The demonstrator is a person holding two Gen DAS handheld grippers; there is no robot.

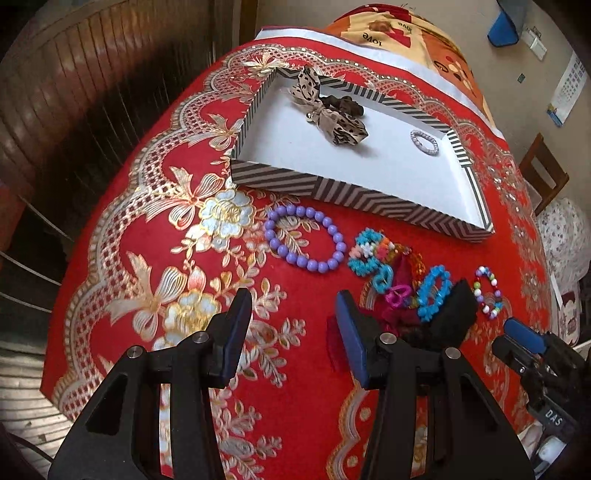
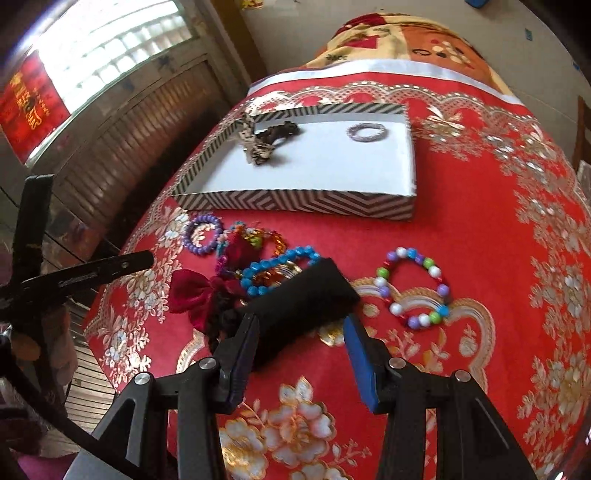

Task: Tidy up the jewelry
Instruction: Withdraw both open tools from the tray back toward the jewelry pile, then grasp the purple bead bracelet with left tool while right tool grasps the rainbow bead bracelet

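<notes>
A striped tray (image 1: 354, 195) (image 2: 295, 201) with a white floor holds a leopard bow (image 1: 328, 110) (image 2: 255, 146), a brown scrunchie (image 1: 343, 101) and a silver bracelet (image 1: 424, 142) (image 2: 367, 131). In front of it lie a purple bead bracelet (image 1: 304, 238) (image 2: 203, 232), a pile of blue and coloured bead pieces (image 1: 399, 277) (image 2: 273, 269), a dark red bow (image 2: 199, 295), a black pouch (image 1: 454, 310) (image 2: 303, 299) and a multicolour bead bracelet (image 1: 487, 291) (image 2: 413, 288). My left gripper (image 1: 293, 306) is open above the cloth. My right gripper (image 2: 301, 328) is open around the pouch's near end.
A red and gold floral cloth (image 1: 177, 229) (image 2: 498, 221) covers the table. Its left edge drops off toward a wooden wall (image 1: 74, 92). A patterned blanket (image 1: 406, 33) lies beyond the far edge. A wooden chair (image 1: 543, 173) stands at the right.
</notes>
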